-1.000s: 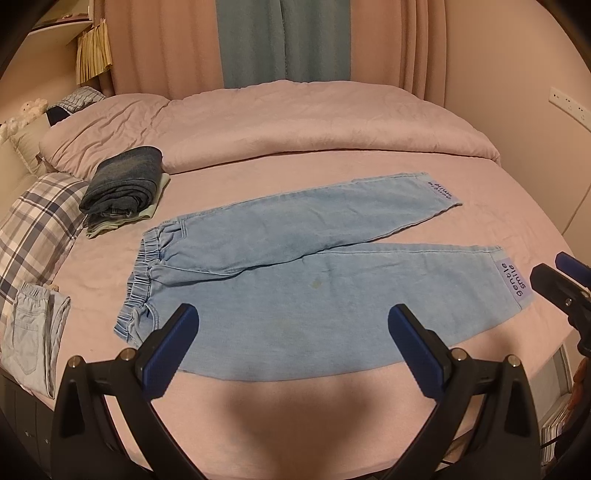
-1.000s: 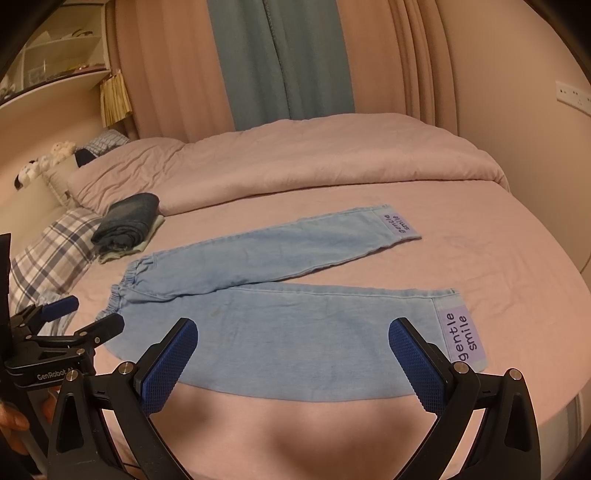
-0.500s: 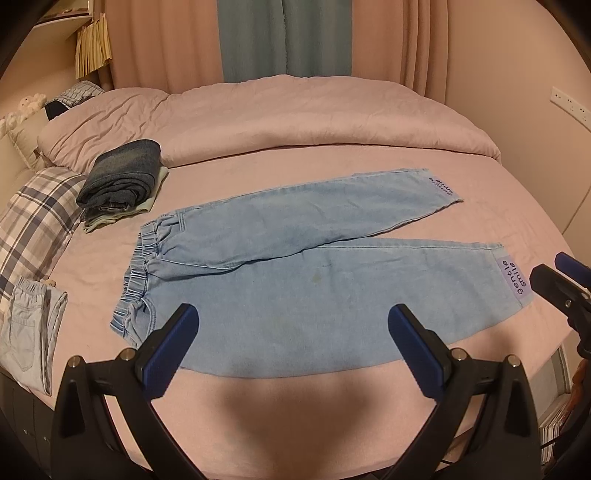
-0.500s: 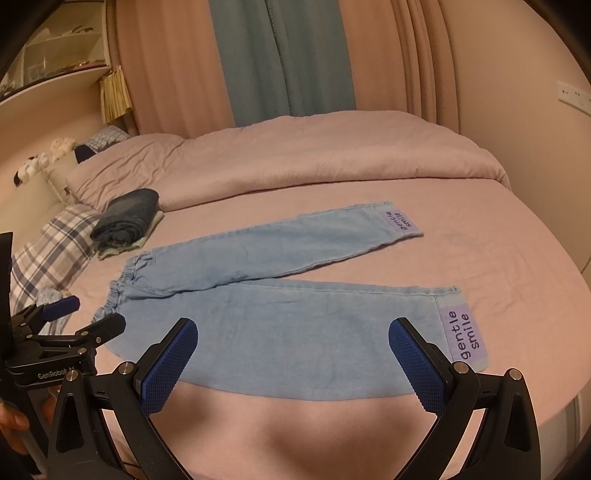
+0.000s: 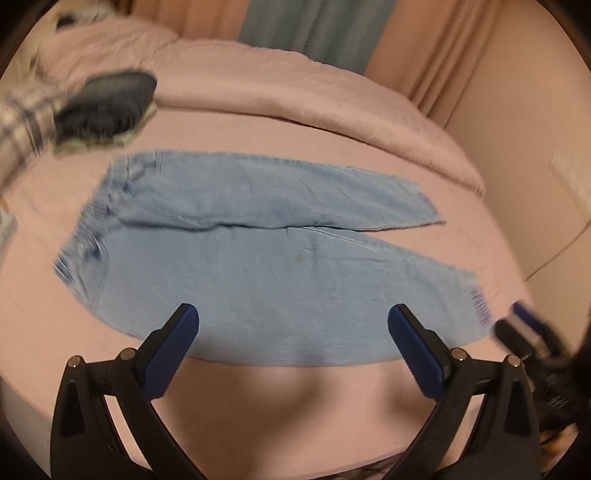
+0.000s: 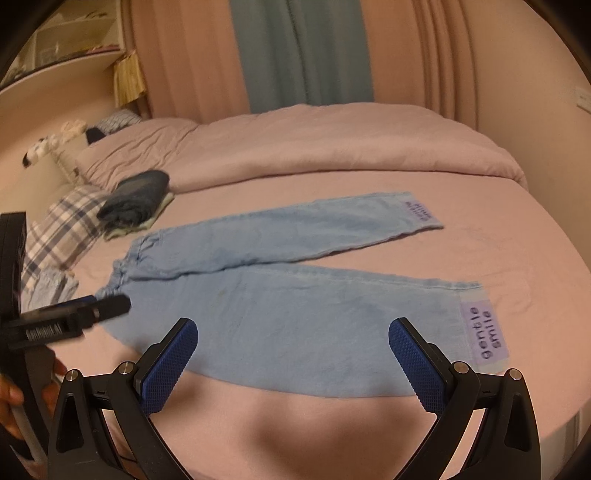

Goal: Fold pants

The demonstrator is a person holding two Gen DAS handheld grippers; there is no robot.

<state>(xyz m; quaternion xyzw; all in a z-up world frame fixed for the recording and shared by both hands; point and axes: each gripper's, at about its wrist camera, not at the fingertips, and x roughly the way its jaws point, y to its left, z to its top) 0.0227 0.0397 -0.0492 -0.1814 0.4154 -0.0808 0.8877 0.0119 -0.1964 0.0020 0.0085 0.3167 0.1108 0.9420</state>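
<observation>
Left hand-held gripper (image 5: 293, 328) swung closer; one pants (image 5: 258, 254).

Dim warm indoor light, heavy fisheye bending at the edges, left wrist view badly motion-blurred, right one only slightly soft.

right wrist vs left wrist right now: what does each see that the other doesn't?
Only the right wrist view: the shelf, the stuffed toy, a hand on the left gripper, and readable "gentle smile" patches.

Only the left wrist view: the right gripper at the frame's right edge, blurred.

Both: the light blue pants spread flat on the pink bed, the dark folded clothes, the plaid pillow, the curtains. Each view's own gripper is open and empty.
</observation>
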